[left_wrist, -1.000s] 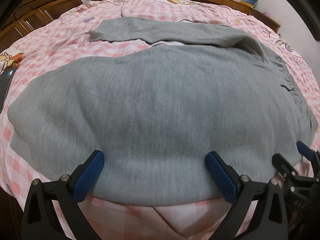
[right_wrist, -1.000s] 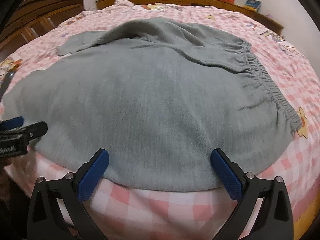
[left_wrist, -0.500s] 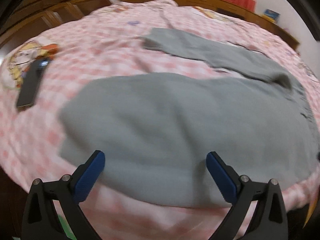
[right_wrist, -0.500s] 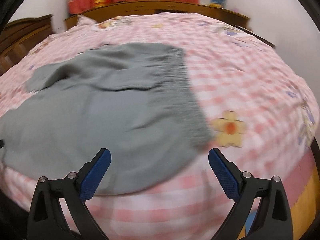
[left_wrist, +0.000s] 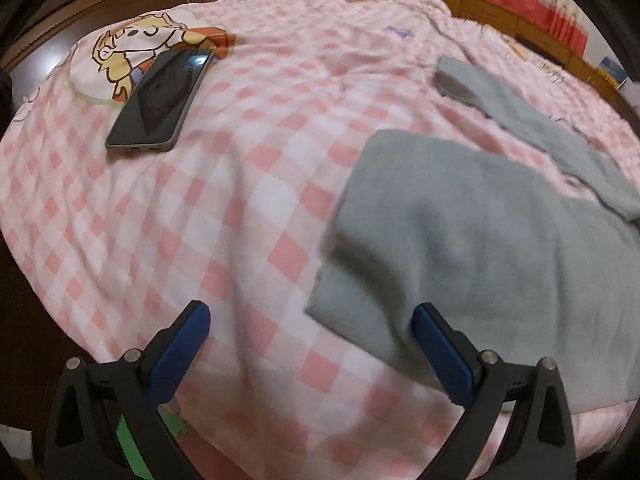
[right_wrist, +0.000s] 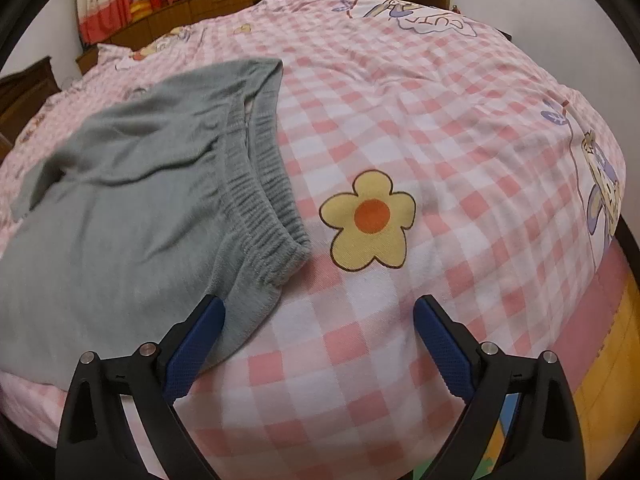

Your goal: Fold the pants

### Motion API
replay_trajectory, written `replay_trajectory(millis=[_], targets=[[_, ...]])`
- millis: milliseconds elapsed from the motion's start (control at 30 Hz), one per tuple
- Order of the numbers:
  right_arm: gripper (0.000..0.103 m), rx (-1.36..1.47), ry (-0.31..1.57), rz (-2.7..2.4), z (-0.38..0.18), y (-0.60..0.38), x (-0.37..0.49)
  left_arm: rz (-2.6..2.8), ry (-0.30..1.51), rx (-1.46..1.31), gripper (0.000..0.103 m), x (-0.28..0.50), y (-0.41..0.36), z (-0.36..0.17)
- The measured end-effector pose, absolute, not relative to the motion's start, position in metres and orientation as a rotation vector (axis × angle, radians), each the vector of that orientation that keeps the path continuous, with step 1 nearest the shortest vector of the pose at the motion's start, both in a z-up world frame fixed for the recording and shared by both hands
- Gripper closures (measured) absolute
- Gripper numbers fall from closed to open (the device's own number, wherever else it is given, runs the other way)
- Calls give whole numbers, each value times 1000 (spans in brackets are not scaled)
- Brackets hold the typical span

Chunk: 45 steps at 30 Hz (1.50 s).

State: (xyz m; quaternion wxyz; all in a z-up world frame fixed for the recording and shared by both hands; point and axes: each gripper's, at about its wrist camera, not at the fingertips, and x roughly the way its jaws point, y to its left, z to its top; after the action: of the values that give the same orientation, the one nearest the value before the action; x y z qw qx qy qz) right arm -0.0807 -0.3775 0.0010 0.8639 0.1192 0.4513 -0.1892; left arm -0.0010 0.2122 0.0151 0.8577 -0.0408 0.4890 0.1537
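Warm, fairly dim indoor light falls evenly over the bed (left_wrist: 248,216), with only soft shadows in its folds. The phone (left_wrist: 160,100) screen shows a faint sheen. The left view is smeared by motion blur; the right is sharper. Both views bulge at the edges, with black corners.

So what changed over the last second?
Both grippers swung apart: the left gripper to the pants' leg-hem end, bringing the phone into view, the right gripper to the waistband. Nothing was grasped; both remain open. The pants stayed put.
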Motion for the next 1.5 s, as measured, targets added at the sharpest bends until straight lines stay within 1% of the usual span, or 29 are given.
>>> replay_trajectory(millis=[200, 333, 433, 500, 533, 600, 633, 667, 700, 767, 967, 1300, 1500], targets=[[6, 237, 966, -382, 4, -382, -80, 336, 1034, -124, 0, -4, 220, 15], [6, 198, 959, -380, 8, -379, -78, 328, 1002, -110, 1, -6, 218, 20], [6, 197, 963, -384, 8, -378, -77, 325, 980, -113, 8, -5, 218, 24], [6, 207, 963, -386, 7, -378, -77, 307, 958, -130, 21, -7, 218, 28], [6, 208, 963, -385, 7, -379, -77, 293, 950, -135, 24, -9, 217, 30], [6, 206, 968, -384, 6, -379, -76, 276, 939, -140, 41, -11, 216, 33], [6, 207, 969, -383, 5, -379, -75, 272, 935, -143, 46, -12, 216, 34], [6, 211, 969, -383, 5, -380, -75, 272, 932, -145, 55, -14, 216, 35], [6, 218, 970, -384, 4, -380, -75, 277, 931, -147, 59, -14, 217, 35], [6, 233, 972, -386, 2, -382, -76, 278, 931, -163, 64, -15, 221, 34], [4, 244, 987, -397, -2, -383, -73, 263, 934, -202, 65, -23, 226, 36], [3, 275, 993, -404, -5, -386, -73, 239, 908, -98, 65, -22, 207, 32], [2, 280, 1006, -400, -6, -388, -71, 246, 876, -45, 65, -23, 197, 38]])
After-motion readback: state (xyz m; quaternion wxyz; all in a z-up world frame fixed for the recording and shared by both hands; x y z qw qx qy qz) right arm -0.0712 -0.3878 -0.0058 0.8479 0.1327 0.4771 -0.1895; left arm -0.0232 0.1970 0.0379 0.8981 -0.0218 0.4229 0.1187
